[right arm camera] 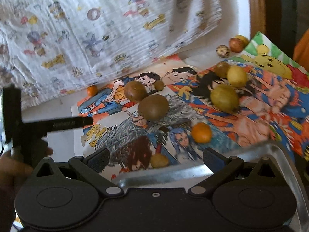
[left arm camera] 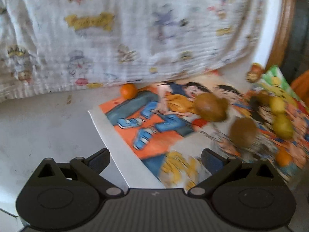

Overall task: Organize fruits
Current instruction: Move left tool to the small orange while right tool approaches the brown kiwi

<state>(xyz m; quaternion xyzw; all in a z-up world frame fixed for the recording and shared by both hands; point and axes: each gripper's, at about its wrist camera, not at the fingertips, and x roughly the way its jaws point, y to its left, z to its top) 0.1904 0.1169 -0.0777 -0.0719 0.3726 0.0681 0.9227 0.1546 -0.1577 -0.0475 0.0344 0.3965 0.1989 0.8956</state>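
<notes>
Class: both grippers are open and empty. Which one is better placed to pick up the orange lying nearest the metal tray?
The right gripper. That orange lies just ahead of its open jaws, beside the metal tray. From the left gripper, the same orange sits far off to the side.

A white table (right arm camera: 58, 147) carries everything here. Colourful cartoon drawings (right arm camera: 135, 131) on paper cover its middle and right side. A printed white cloth (right arm camera: 96, 29) drapes over the table's far half, from nine to one o'clock.

On the drawings lie two brown fruits (right arm camera: 152, 107), touching each other near the centre. Two yellow-green fruits (right arm camera: 224, 98) sit at about two o'clock from them, close together. An orange (right arm camera: 201, 132) rests at four o'clock from the brown pair. A second, smaller orange (right arm camera: 92, 90) sits at the cloth's hem, at ten o'clock. A metal tray (right arm camera: 173, 174) rim lies along the near edge.
</notes>
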